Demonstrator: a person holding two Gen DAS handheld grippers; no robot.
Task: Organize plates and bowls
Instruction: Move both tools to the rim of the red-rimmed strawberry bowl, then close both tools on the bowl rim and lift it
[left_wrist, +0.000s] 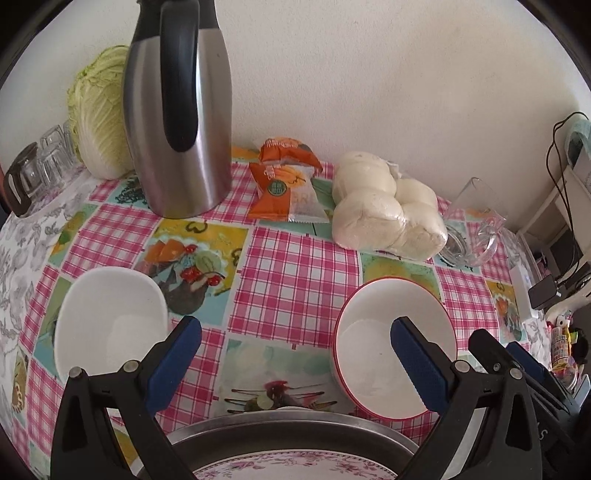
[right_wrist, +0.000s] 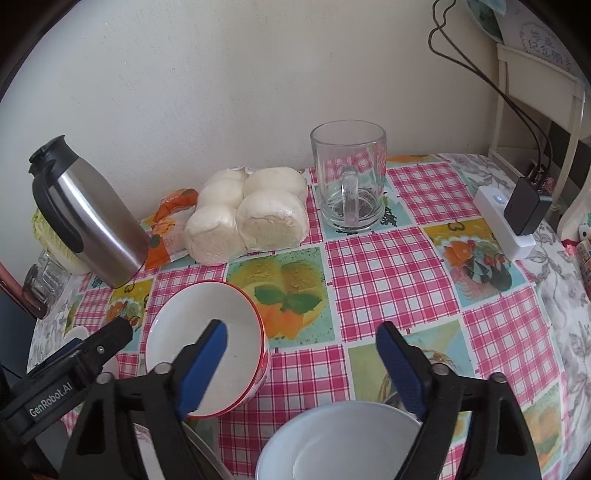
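Note:
A white bowl with a red rim (left_wrist: 369, 354) sits on the checked tablecloth. My left gripper (left_wrist: 295, 350) hangs open above the cloth, its right finger over that bowl's inside. A plain white bowl (left_wrist: 107, 317) lies just beyond its left finger. A steel plate (left_wrist: 295, 424) with a floral plate (left_wrist: 295, 467) on it lies below the gripper. My right gripper (right_wrist: 303, 354) is open; its left finger overlaps the red-rimmed bowl (right_wrist: 184, 325), whose right wall stands between the fingers. Another white bowl (right_wrist: 340, 443) lies under it.
A steel thermos (left_wrist: 177, 122), cabbage (left_wrist: 96, 110), orange snack packets (left_wrist: 284, 184), bagged buns (right_wrist: 251, 214) and a glass mug (right_wrist: 349, 177) stand along the wall. Small glasses (left_wrist: 48, 158) sit at the far left. A white power strip with an adapter (right_wrist: 506, 218) lies at the right edge.

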